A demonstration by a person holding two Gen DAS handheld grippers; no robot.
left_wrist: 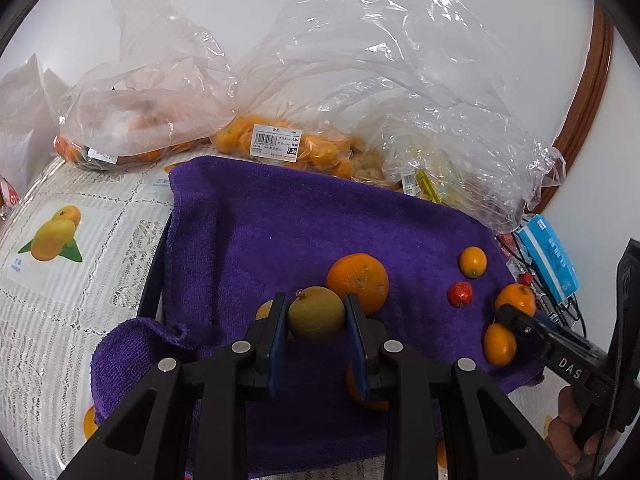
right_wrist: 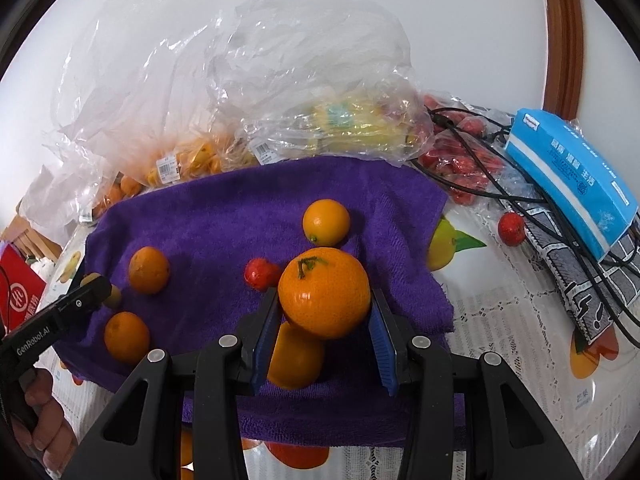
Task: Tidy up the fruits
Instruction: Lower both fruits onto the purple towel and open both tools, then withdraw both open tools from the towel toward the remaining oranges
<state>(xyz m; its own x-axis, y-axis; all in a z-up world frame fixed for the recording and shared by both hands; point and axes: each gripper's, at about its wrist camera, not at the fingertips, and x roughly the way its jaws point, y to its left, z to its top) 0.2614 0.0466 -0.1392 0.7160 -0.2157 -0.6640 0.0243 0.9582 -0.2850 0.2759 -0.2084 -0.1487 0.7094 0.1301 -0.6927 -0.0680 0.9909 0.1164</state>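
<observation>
A purple towel (left_wrist: 280, 224) (right_wrist: 224, 216) covers the table's middle and carries loose fruit. My left gripper (left_wrist: 316, 312) is shut on a small yellow-green round fruit (left_wrist: 316, 314) just above the towel, next to a large orange (left_wrist: 358, 282). My right gripper (right_wrist: 325, 304) is shut on a big orange with a green stem (right_wrist: 324, 292); it also shows at the right of the left wrist view (left_wrist: 516, 298). An oval orange fruit (right_wrist: 296, 356) lies under it. A small red fruit (right_wrist: 262, 274) (left_wrist: 460, 294), a kumquat (right_wrist: 326, 222) (left_wrist: 473, 262) and two more oranges (right_wrist: 149, 270) (right_wrist: 127, 336) lie on the towel.
Clear plastic bags of kumquats (left_wrist: 280, 144) and other fruit (left_wrist: 132, 120) stand behind the towel against the white wall. A blue tissue pack (right_wrist: 572, 184), black cables (right_wrist: 500, 184), a bag of red fruit (right_wrist: 460, 160) and a loose red fruit (right_wrist: 511, 229) lie at right on the lace tablecloth (left_wrist: 72, 300).
</observation>
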